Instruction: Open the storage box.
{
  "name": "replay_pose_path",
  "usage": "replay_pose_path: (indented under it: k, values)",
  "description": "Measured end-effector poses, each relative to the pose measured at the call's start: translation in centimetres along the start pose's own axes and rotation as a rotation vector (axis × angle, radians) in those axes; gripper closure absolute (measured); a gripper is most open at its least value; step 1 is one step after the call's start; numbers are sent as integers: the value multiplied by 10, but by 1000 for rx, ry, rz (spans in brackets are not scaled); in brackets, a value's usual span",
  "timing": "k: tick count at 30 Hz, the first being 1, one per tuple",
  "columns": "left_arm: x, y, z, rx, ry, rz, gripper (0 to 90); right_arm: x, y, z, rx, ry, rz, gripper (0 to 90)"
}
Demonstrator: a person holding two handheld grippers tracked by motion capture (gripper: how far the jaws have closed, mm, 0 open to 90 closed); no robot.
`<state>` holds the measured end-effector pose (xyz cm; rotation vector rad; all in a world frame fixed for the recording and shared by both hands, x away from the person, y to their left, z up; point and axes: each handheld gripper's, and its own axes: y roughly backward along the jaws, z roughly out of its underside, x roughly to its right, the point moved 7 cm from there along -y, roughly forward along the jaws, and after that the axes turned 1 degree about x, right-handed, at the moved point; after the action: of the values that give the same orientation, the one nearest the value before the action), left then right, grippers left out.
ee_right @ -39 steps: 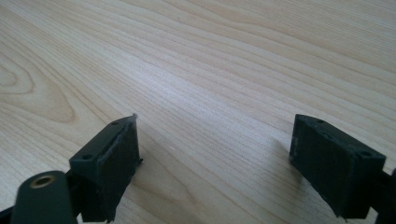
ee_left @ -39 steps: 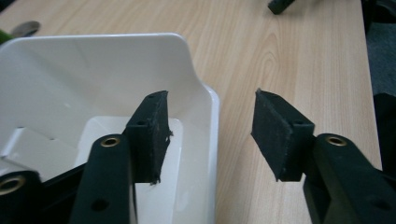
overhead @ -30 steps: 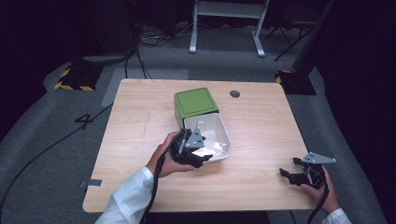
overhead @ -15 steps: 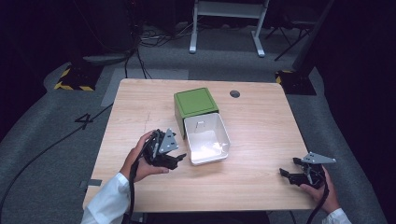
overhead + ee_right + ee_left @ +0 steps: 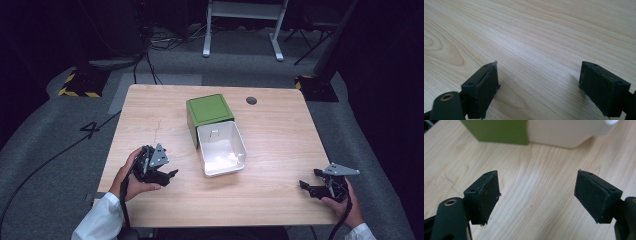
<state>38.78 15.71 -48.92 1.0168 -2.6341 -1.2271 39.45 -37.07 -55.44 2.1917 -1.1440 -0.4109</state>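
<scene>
While we look down from the high view, a green square box (image 5: pixel 207 111) sits mid-bench with its white plastic drawer (image 5: pixel 222 148) pulled out toward us. Our left hand-held gripper (image 5: pixel 159 170) rests left of the drawer, our right hand-held gripper (image 5: pixel 320 186) well apart near the pale wooden bench's (image 5: pixel 280 140) right edge, probably parked. Through the left gripper view, jaws gape, empty, facing box and drawer. Through the right gripper view, jaws gape over bare wood.
</scene>
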Motion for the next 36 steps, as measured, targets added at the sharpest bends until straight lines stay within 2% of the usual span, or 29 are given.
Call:
replay_pose_path:
  k: [7, 9, 11, 14, 19, 22, 25, 28, 36]
  values:
    - [-7, -7, 26, -36, 50, -6, 206, 0, 0, 0, 0, 0, 0, 158]
    - [-9, -9, 33, -55, 53, -12, 206, 0, 0, 0, 0, 0, 0, 158]
    - [-9, -11, 41, -61, 75, -5, 206, 0, 0, 0, 0, 0, 0, 158]
    - [-10, -12, 49, -44, 107, -2, 205, 0, 0, 0, 0, 0, 0, 158]
    - [-9, -16, 67, -44, 143, 6, 195, 0, 0, 0, 0, 0, 0, 158]
    - [-10, -18, 77, -38, 177, -6, 192, 0, 0, 0, 0, 0, 0, 158]
    - [-12, -17, 82, -12, 215, 12, 183, 0, 0, 0, 0, 0, 0, 158]
    - [-12, -18, 85, 6, 273, 38, 180, 0, 0, 0, 0, 0, 0, 158]
    - [-12, -17, 86, 2, 273, 38, 169, 0, 0, 0, 0, 0, 1, 158]
